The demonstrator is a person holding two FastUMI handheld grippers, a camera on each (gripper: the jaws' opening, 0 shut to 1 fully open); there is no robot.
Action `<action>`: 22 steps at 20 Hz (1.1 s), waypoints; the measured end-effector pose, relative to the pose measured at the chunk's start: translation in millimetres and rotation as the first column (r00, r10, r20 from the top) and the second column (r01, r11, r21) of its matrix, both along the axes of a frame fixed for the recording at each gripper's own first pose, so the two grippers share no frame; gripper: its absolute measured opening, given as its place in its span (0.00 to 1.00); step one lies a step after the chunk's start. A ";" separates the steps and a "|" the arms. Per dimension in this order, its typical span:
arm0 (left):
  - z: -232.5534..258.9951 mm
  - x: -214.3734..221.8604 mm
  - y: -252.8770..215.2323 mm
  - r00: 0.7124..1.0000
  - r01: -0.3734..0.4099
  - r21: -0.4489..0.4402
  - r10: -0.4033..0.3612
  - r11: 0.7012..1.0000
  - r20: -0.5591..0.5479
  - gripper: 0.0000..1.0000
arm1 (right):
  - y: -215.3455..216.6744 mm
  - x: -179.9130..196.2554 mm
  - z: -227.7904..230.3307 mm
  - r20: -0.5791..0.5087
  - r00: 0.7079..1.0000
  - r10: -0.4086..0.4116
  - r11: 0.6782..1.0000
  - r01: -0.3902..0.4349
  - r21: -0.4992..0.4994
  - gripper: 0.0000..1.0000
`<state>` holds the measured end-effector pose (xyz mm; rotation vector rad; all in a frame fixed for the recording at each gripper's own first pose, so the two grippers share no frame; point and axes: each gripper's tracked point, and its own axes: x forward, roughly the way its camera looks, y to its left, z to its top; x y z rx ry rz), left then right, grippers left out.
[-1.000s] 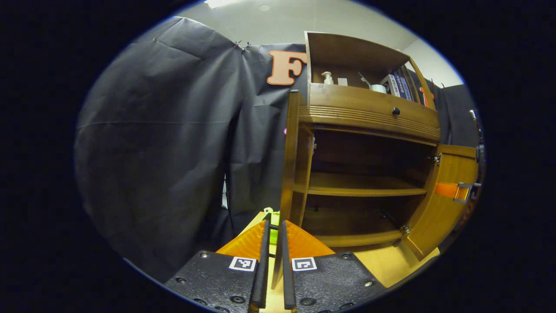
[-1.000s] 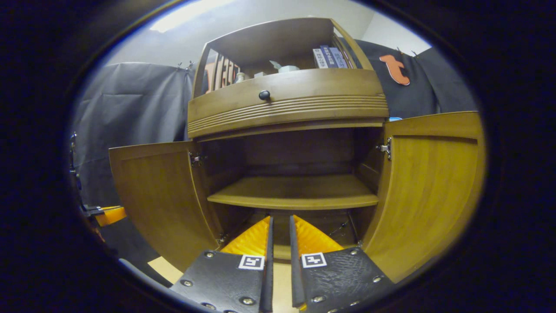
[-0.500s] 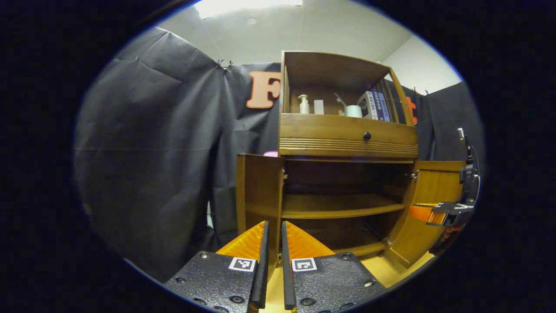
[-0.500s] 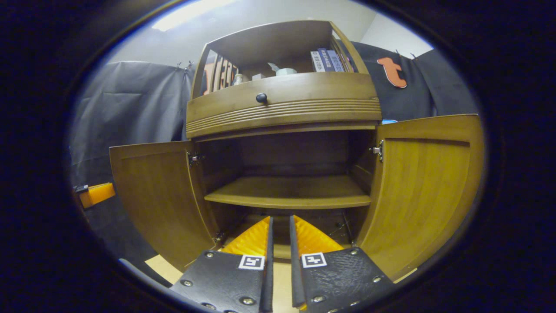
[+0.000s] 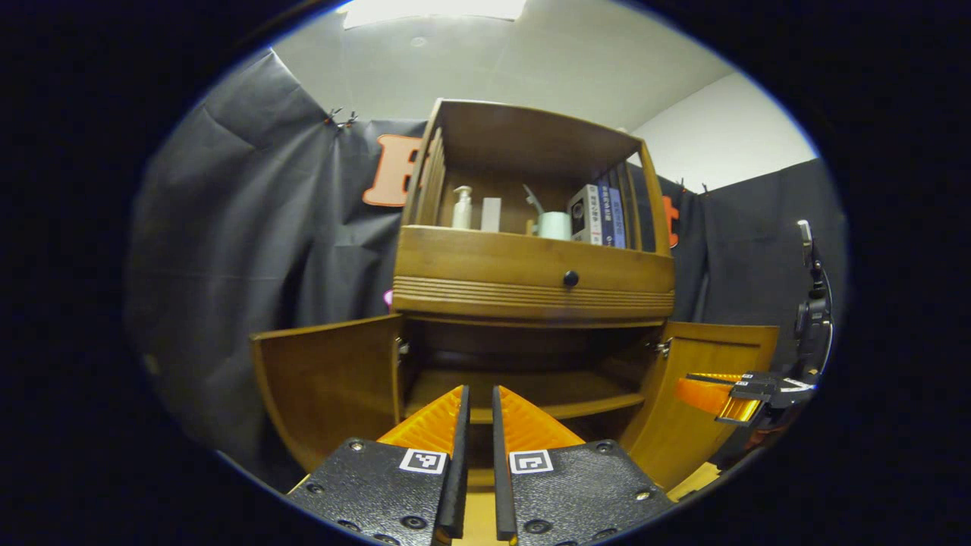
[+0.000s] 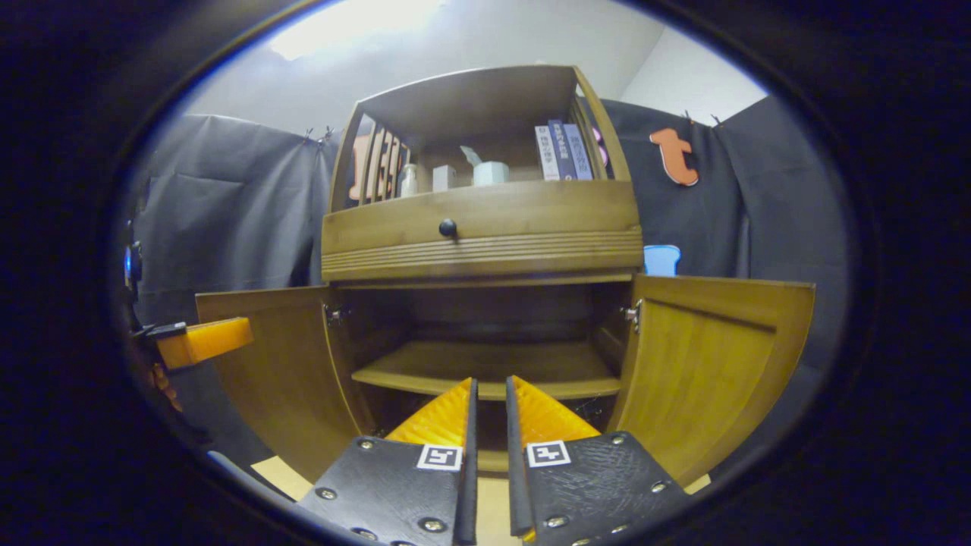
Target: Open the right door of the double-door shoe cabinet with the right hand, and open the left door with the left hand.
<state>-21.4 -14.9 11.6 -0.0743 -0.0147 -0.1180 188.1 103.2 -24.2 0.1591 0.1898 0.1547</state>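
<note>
The wooden shoe cabinet [image 5: 531, 273] faces me with both lower doors swung out. In the left gripper view the left door [image 5: 326, 383] stands open at the left and the right door [image 5: 709, 394] at the right. My left gripper [image 5: 476, 394] is shut, holds nothing and hovers in front of the open compartment. My right gripper [image 5: 721, 390] floats just in front of the right door. In the right gripper view my right gripper [image 6: 489, 387] is shut and empty, centred before the inner shelf [image 6: 485, 368], between the left door [image 6: 281, 364] and the right door [image 6: 721, 364]. The left gripper [image 6: 201, 341] shows at the far left.
A drawer with a black knob [image 5: 570, 279] sits above the doors. The top shelf holds a pump bottle [image 5: 461, 208], a white cup [image 5: 554, 225] and books [image 5: 599, 216]. Black cloth walls surround the cabinet. A camera stand [image 5: 812, 303] rises at the right.
Both grippers have drawn back from the cabinet. The left gripper has let go of the left door's edge and turned to face the cabinet's front. The left door has swung wider.
</note>
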 end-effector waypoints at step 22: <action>65.3 15.6 -83.6 0.989 0.095 -0.008 -0.093 0.995 0.117 0.84 | -13.9 -5.5 97.6 0.148 0.985 -0.084 0.996 0.087 -0.011 0.84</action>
